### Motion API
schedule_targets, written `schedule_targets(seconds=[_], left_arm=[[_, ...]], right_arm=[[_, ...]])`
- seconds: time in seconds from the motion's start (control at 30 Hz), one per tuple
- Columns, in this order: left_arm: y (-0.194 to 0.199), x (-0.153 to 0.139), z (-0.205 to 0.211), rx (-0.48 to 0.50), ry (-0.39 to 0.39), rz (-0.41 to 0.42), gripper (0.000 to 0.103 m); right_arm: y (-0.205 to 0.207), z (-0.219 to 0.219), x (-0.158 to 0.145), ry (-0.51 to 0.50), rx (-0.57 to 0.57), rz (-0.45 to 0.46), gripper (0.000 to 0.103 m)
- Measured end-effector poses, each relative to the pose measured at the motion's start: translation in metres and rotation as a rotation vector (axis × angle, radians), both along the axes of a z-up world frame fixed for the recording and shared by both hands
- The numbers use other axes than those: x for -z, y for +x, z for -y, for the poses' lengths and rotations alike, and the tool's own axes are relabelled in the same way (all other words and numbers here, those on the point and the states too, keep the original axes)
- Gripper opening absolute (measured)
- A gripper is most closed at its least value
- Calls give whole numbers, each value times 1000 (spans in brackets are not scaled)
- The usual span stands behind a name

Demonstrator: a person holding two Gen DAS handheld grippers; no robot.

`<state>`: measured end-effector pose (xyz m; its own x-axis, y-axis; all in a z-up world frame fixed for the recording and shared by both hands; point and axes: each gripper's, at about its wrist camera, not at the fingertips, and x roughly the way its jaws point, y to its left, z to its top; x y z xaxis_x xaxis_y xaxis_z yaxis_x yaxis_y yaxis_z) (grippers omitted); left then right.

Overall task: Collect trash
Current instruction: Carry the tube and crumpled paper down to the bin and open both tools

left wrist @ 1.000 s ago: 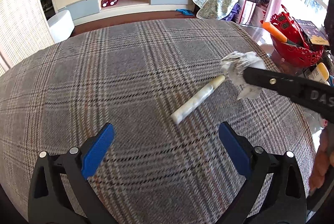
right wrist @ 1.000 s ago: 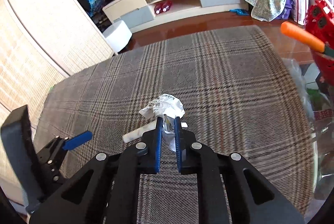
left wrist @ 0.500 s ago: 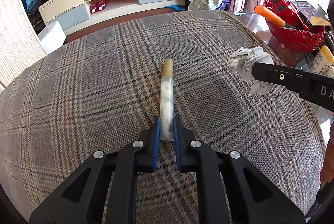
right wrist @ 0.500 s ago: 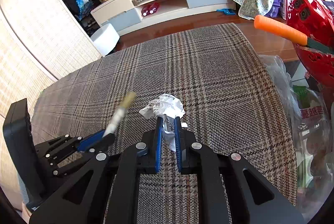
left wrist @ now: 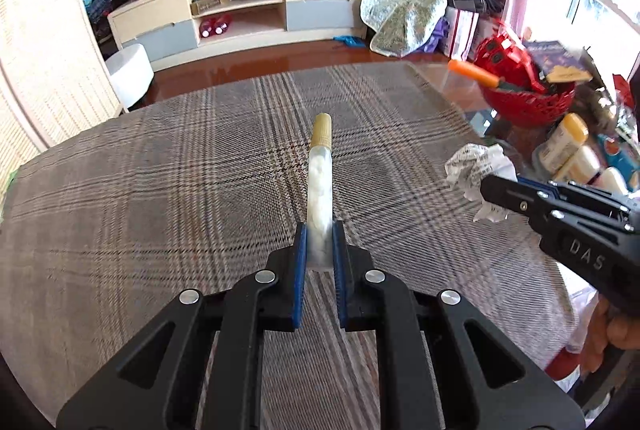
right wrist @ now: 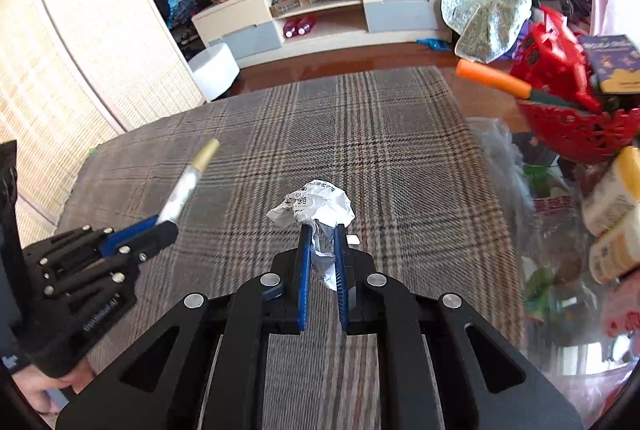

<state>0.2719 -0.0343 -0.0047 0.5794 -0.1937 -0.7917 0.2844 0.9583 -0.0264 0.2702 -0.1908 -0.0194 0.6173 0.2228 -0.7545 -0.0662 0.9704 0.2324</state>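
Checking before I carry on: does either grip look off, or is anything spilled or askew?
Nothing spilled. The left gripper pinches the clear tube only at its very end, so most of it sticks out forward unsupported. The right gripper holds the crumpled paper firmly. The plaid cloth is bare.

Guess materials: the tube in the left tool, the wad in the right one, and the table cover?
Tube: looks like clear glossy plastic, white filling showing through; gold ribbed cap, plastic or metal, can't tell.
Wad: thin white printed paper, sharp crumple creases, likely a receipt.
Cover: woven fabric, matte, brown-grey plaid weave visible.
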Motion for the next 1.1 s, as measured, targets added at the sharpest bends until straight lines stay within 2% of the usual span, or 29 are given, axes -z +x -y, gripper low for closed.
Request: schedule_targets(seconds=[0.27,0.4,0.5,0.67,0.8,1.03,1.1], left_arm=[[-96,-58,-11,-8,-59,59,11],[-150,-66,-13,-2,-94,78,11],[-189,-60,-11,8,-100,96,11],[-249,-20,-9,15,-98,104,11],[-283,31,-9,4,-80,64,11],[-297,123,-5,-8,-150,-79,11],[-296,141,-2,-5,-155,-102,11]], right_arm=[[-94,8,-61,-19,-22,77,13],[-141,12,-76,-23,-32,98,13],[-174,13,-75,-30,-42,111,13],[-224,14,-47,-35,-58,112,13],[-254,12,-3,-44,-65,65,13],[-270,4,81,18,-74,-49,13],[-267,0,102,42,-76,-83,13]])
